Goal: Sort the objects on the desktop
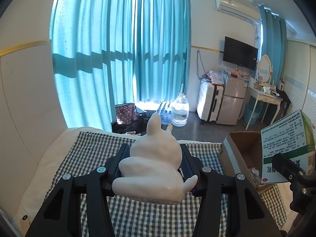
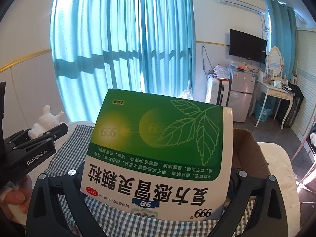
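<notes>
The left gripper holds a white figurine between its two pads, clear above the checked cloth that covers the worktop. The right gripper holds a green and white medicine box, which fills most of its own view; its jaws stand wide to take the width of the box. From the left wrist view, this box hangs near the open cardboard box at the right side of the cloth. Something pale lies on the bottom of that cardboard box, but it is too small to identify.

It seems that the step in hand is the carrying: both things are lifted and neither is put down yet. The next move probably calls for bringing each thing over the cardboard opening, lowering it inside the walls, and only then opening the jaws. The figurine looks smooth and rounded, so it may slip if the grip loosens early.
</notes>
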A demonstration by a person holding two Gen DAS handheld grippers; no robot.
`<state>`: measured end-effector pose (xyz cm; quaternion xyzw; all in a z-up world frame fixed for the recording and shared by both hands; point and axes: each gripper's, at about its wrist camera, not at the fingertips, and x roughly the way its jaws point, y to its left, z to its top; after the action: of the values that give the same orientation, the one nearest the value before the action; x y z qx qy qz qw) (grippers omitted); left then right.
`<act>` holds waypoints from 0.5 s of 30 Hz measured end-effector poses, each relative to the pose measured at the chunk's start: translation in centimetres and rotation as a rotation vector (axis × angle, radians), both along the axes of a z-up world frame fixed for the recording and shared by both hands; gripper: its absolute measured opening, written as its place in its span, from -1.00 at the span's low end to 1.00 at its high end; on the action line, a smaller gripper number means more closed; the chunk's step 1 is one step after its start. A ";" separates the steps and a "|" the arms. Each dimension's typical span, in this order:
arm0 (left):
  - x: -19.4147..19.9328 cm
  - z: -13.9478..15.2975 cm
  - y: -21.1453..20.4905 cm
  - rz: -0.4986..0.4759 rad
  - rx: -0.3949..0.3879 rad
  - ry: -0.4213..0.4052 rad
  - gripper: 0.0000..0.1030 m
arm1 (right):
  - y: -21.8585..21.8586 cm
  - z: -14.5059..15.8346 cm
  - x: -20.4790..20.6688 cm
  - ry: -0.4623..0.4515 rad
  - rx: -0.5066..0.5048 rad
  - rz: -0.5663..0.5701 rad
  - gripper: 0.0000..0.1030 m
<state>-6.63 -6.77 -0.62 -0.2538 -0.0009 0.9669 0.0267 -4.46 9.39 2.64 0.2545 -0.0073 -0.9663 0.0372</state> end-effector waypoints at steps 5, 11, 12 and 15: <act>0.2 0.8 1.8 -0.023 0.006 0.011 0.01 | 1.6 0.8 0.8 0.015 0.002 -0.019 0.90; 0.1 1.2 4.4 -0.056 0.008 0.019 0.01 | 3.8 1.5 1.5 0.025 0.004 -0.050 0.90; 0.0 1.2 4.8 -0.062 0.010 0.019 0.01 | 4.2 1.6 1.6 0.028 0.004 -0.057 0.90; -0.1 1.4 6.1 -0.080 0.007 0.022 0.01 | 5.4 1.8 1.7 0.026 0.006 -0.074 0.90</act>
<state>-6.70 -0.65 0.80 -0.2427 0.0060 0.9678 0.0664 -2.74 14.75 4.46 0.2413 -0.0134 -0.9704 0.0008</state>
